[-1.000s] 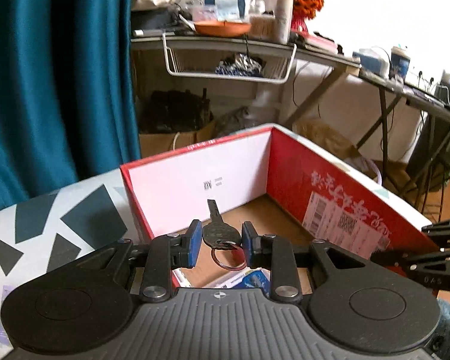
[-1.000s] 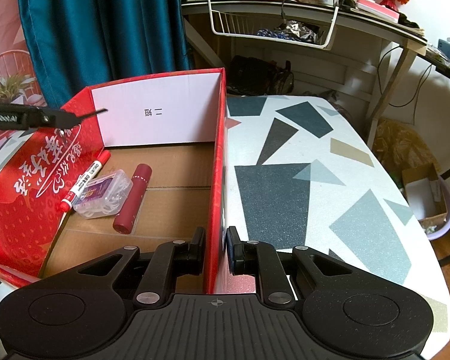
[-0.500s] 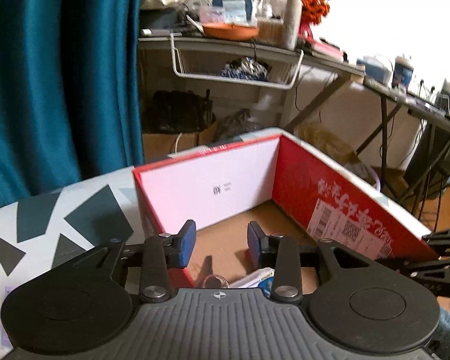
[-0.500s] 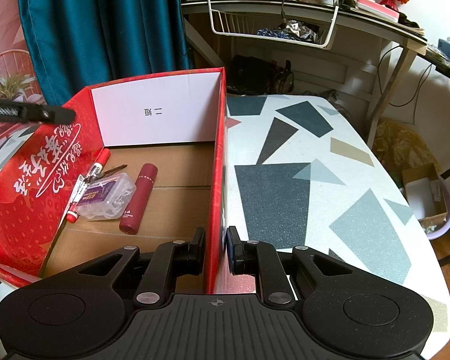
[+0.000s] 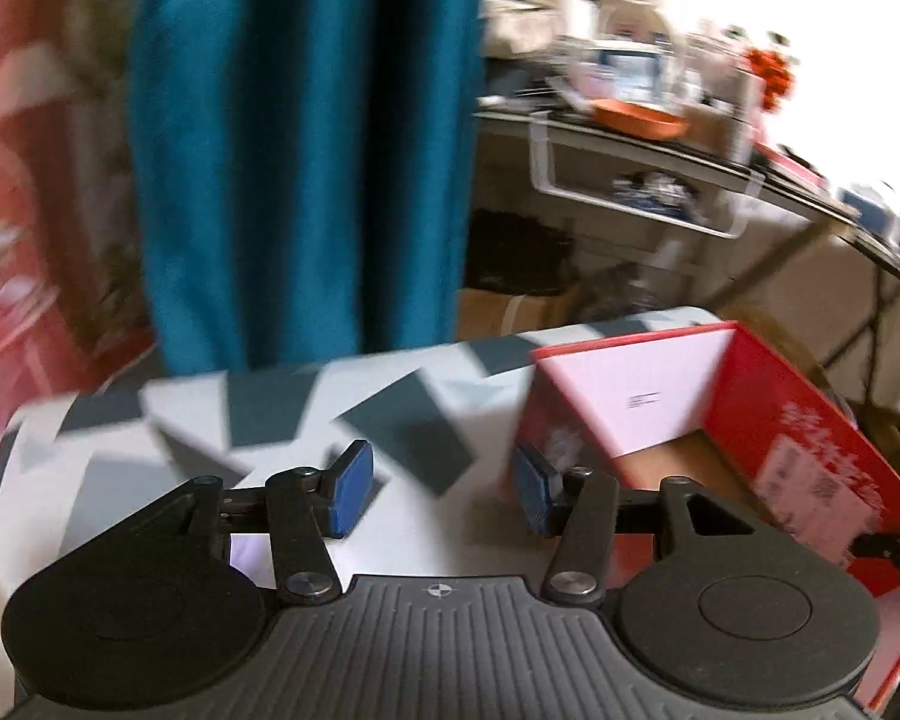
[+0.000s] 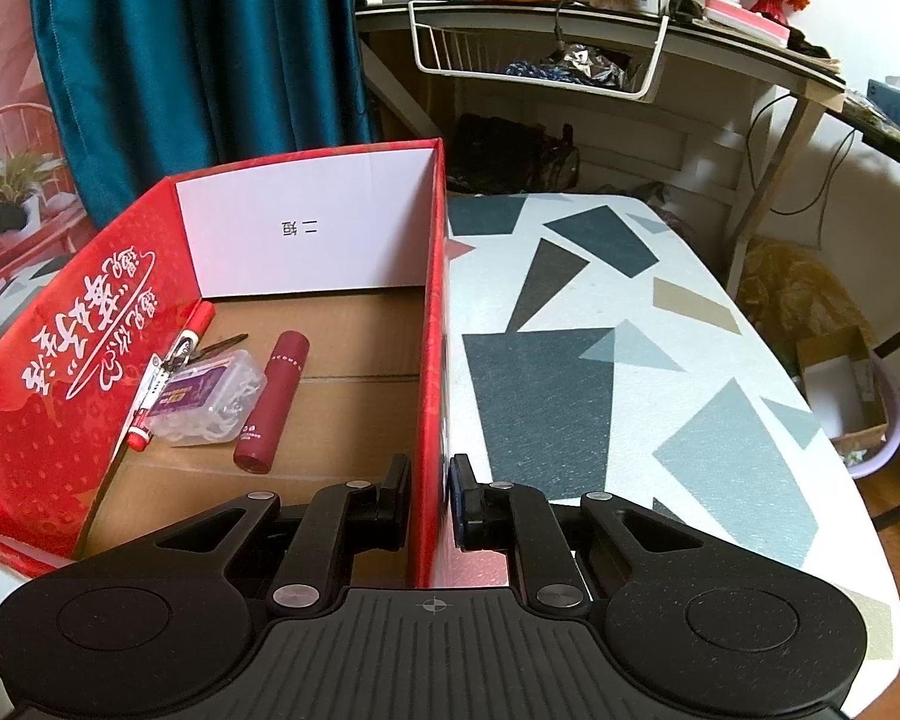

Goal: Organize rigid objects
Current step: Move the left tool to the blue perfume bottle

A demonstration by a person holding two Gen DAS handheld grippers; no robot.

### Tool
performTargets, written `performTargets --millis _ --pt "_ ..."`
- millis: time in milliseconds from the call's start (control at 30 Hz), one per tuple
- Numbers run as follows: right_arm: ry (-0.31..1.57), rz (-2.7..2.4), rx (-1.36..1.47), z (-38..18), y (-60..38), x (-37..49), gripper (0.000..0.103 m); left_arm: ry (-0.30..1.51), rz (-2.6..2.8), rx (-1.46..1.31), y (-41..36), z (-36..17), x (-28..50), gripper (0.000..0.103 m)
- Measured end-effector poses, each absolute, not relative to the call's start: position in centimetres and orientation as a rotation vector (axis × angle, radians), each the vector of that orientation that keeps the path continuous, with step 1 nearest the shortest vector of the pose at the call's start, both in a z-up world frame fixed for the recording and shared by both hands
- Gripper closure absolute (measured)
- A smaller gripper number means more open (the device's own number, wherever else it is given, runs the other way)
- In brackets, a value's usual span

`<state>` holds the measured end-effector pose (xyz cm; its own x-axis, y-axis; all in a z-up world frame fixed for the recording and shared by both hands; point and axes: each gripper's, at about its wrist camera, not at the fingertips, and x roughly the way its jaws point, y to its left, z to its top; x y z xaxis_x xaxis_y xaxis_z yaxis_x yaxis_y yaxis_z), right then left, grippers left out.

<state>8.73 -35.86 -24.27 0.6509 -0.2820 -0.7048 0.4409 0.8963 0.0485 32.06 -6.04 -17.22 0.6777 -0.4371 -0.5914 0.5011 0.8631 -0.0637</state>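
Observation:
A red cardboard box (image 6: 432, 312) stands on the patterned table (image 6: 600, 360); it also shows at the right of the blurred left wrist view (image 5: 810, 438). Inside lie a dark red tube (image 6: 273, 402), a clear plastic case (image 6: 210, 399), a red marker (image 6: 171, 372) and a key (image 6: 207, 351) on top of them. My right gripper (image 6: 429, 501) is shut on the box's right wall near its front corner. My left gripper (image 5: 438, 492) is open and empty, over the table left of the box.
A teal curtain (image 6: 198, 60) hangs behind the table. A cluttered desk with a white wire basket (image 6: 540, 54) stands at the back. A red chair (image 6: 12, 192) is at the left. A small bin with cardboard (image 6: 852, 396) sits on the floor to the right.
The left gripper opened and dropped the key into the box, then swung out leftward over the table. The right gripper has kept its hold on the box wall.

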Motion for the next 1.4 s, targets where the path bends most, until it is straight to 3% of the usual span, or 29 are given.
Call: performTargets --millis 267,667,733,767,800,1133,1400 --pt "0.759 -0.416 0.22 -24.2 -35.9 8.7 0.091 0.735 -0.387 0.053 -1.1 -20.3 32.0 0.049" --pt "0.76 -0.415 0.22 -24.2 -35.9 8.7 0.091 0.891 -0.28 0.054 -0.3 -26.4 30.2 0.047" --pt "0.76 -0.415 0.22 -24.2 -35.9 8.7 0.091 0.915 -0.253 0.02 -0.2 -26.8 30.0 0.035" --pt "0.76 -0.414 0.22 -24.2 -35.9 8.6 0.091 0.928 -0.246 0.005 -0.2 -27.0 29.8 0.02" --pt "0.76 -0.414 0.22 -24.2 -35.9 8.7 0.091 0.928 -0.249 -0.003 -0.2 -27.1 29.7 0.017" --pt "0.76 -0.414 0.221 -24.1 -35.8 8.7 0.09 0.965 -0.099 -0.199 -0.4 -27.0 30.1 0.017" --pt "0.758 -0.411 0.224 -24.2 -35.8 8.7 0.089 0.943 0.016 -0.131 -1.7 -27.3 30.4 0.019"
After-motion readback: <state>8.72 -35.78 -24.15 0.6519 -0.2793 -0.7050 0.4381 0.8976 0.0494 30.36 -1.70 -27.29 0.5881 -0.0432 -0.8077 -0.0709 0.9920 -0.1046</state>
